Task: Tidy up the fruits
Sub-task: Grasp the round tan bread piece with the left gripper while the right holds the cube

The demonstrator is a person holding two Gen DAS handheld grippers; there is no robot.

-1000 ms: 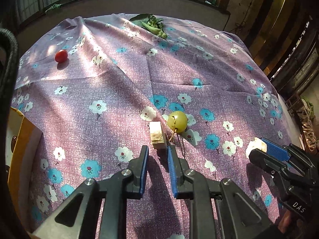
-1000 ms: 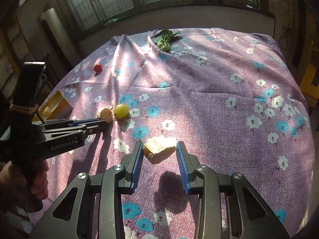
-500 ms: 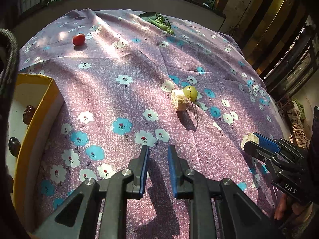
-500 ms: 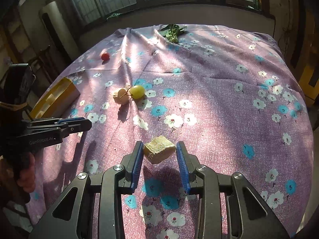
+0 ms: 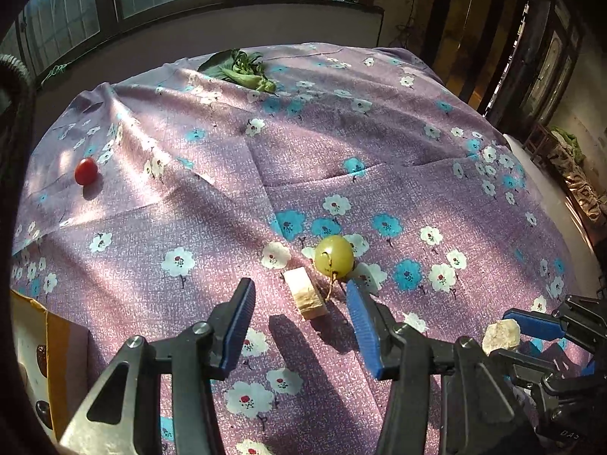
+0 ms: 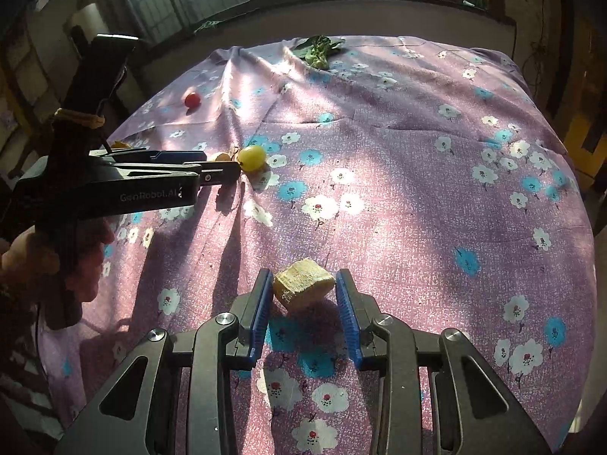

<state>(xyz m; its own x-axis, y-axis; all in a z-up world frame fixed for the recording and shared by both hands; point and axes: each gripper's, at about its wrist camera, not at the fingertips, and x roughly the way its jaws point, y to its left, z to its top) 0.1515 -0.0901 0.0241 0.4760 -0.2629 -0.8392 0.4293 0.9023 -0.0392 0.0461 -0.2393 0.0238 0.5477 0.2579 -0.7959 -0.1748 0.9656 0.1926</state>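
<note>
Counter: covered by a purple flowered cloth (image 5: 379, 144) under a sunlit window; creases run across it
Box: a yellow-edged box (image 5: 53, 345) sits at the left edge of the left wrist view, dark fruits inside; likely the drop point
Right gripper (image 6: 303, 299): jaws pinching a pale fruit chunk (image 6: 303, 282), lifted clear of the cloth
Left gripper (image 5: 299, 322): jaws have just been opening, now spread around the pale slice (image 5: 305, 292); pads not touching it
Grape (image 5: 334, 257): green, stemmed, just beside the slice
Advice: centre on the slice alone; keep the right pad off the grape and its stem; close gently
Tomato (image 5: 85, 171): red, well apart, far left
</note>
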